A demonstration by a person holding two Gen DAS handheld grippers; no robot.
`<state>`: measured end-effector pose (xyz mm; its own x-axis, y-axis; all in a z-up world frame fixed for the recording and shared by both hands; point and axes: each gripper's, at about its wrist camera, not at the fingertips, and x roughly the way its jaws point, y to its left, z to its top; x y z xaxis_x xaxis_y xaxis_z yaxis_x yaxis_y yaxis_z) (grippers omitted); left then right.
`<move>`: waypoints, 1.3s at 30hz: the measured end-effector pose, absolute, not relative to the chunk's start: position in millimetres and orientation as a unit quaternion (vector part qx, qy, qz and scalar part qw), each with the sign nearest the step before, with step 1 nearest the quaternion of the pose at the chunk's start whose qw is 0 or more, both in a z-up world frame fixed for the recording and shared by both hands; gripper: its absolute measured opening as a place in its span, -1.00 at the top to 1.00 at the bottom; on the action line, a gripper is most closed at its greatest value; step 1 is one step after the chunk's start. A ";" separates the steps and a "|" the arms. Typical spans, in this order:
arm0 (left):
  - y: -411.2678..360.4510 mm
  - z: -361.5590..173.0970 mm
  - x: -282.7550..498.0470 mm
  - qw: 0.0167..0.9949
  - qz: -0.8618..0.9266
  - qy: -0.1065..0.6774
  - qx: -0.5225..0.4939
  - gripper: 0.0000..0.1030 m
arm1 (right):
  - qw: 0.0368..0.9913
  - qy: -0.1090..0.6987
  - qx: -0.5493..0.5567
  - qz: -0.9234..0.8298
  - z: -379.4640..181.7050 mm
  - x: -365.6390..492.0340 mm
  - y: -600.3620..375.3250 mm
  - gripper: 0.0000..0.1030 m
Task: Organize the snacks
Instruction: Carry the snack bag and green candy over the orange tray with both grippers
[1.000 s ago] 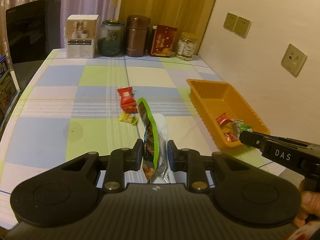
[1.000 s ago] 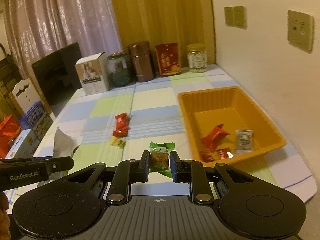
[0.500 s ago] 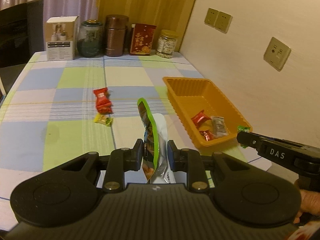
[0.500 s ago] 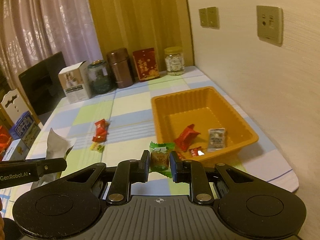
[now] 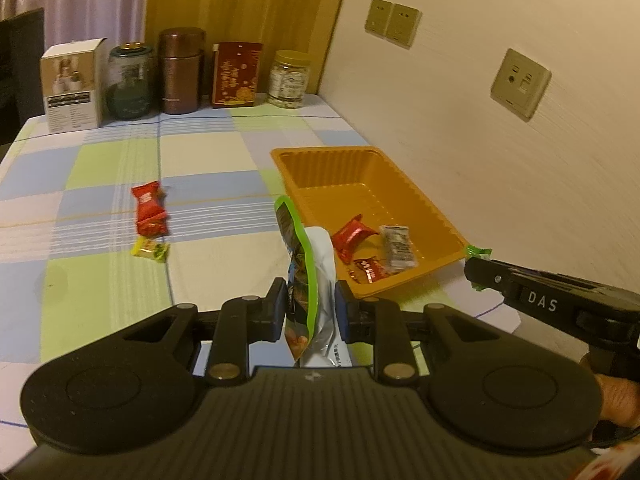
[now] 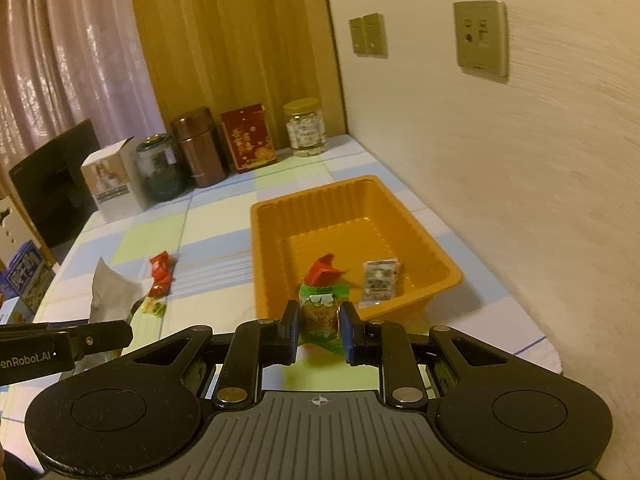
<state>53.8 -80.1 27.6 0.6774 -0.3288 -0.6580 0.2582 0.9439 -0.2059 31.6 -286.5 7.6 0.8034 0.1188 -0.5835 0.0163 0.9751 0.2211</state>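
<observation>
Nearest the lens, the left gripper (image 5: pixel 310 308) is clamped on a green-edged snack pouch (image 5: pixel 308 276), which stands upright between the pads, held above the near part of the checked tablecloth (image 5: pixel 100 280). The right gripper (image 6: pixel 319 326) is likewise clenched, on a small green-wrapped candy (image 6: pixel 320 314) (its crimped end shows just over the pads), held just short of the orange tray's near rim.

A little further out, the orange tray (image 6: pixel 264 248) sits by the wall and already contains a red-wrapped candy (image 6: pixel 322 274), a small clear packet (image 6: pixel 378 284) and, in the left view, another small red piece (image 5: pixel 370 268). To the left of the tray, well apart from it, two red candies (image 5: pixel 150 210) and a yellow-green candy (image 5: pixel 150 249) lie loose on the cloth. Along the far edge stand a white box (image 5: pixel 72 84), jars and tins.

The step in hand looks like carrying both snacks to the tray. The next move probably calls for bringing the right gripper forward over the rim and opening only once the candy is above the tray floor, then the same for the pouch, which is tall and may tip against the tray wall. The loose candies remain to be collected.
</observation>
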 end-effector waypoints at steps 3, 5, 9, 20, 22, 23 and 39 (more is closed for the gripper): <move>-90.0 27.5 57.9 0.913 -0.168 0.368 -0.043 0.56 | 0.943 0.313 0.111 0.022 6.4 33.0 -294.1 0.58; -96.3 27.3 60.4 0.913 -0.172 0.369 -0.041 0.56 | 0.943 0.313 0.113 0.019 5.5 34.9 -299.8 0.58; -108.4 25.4 66.5 0.911 -0.179 0.371 -0.038 0.56 | 0.943 0.313 0.115 0.013 4.1 37.9 -308.8 0.58; -136.1 19.0 83.2 0.906 -0.195 0.374 -0.033 0.56 | 0.941 0.316 0.119 0.003 -0.6 50.3 -327.9 0.58; -140.3 18.1 87.0 0.905 -0.198 0.375 -0.033 0.56 | 0.941 0.316 0.118 0.001 -1.0 53.0 -330.8 0.58; -142.1 17.5 89.2 0.905 -0.199 0.375 -0.033 0.56 | 0.941 0.316 0.118 0.001 -1.3 54.3 -331.7 0.58; -151.3 0.7 132.3 0.902 -0.191 0.383 -0.056 0.56 | 0.944 0.314 0.099 0.008 -3.5 101.3 -340.0 0.58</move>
<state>132.3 -151.3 0.7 0.6343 -0.3868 -0.6694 0.3007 0.9211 -0.2474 101.3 -340.0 -3.5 0.8028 0.0768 -0.5912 0.0471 0.9804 0.1914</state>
